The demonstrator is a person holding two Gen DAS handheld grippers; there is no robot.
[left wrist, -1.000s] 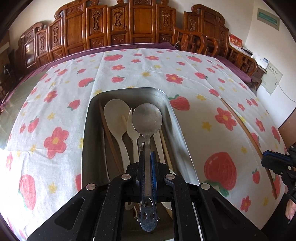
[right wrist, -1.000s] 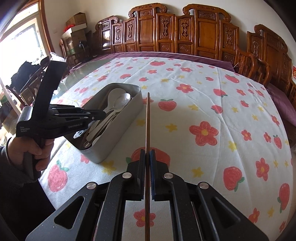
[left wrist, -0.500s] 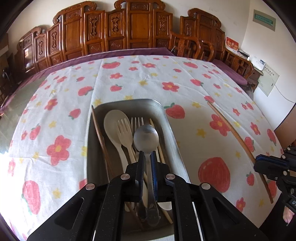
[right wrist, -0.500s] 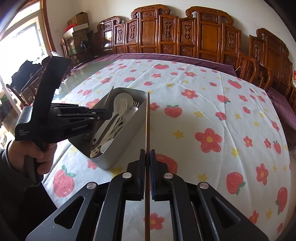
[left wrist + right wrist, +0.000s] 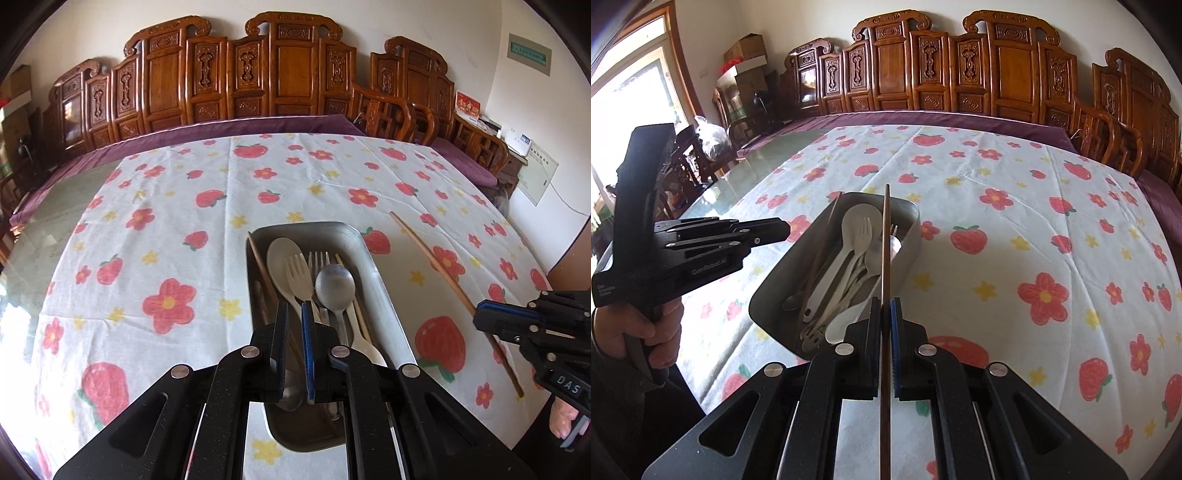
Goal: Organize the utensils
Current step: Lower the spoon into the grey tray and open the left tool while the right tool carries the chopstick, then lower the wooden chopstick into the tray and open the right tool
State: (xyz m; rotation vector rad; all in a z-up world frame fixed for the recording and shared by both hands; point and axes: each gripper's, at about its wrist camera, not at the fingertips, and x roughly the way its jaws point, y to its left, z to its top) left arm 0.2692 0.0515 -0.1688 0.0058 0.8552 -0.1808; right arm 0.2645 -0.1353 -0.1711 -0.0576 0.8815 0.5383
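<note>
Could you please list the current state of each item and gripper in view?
Left gripper: jaws slightly apart, empty.
Right gripper: jaws shut on the chopstick.
Metal spoon: lying in the tray.
Metal tray: holding utensils.
White spoon: in the tray.

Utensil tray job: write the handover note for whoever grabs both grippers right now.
Left gripper: open, holding nothing, hovering over the metal tray.
Right gripper: shut on a wooden chopstick, which points out over the tray.
In the tray: metal spoon, white spoon, white fork, other utensils, another chopstick along its left wall.
Done: those utensils are in.
Left: lower and release the held chopstick into the tray.
</note>
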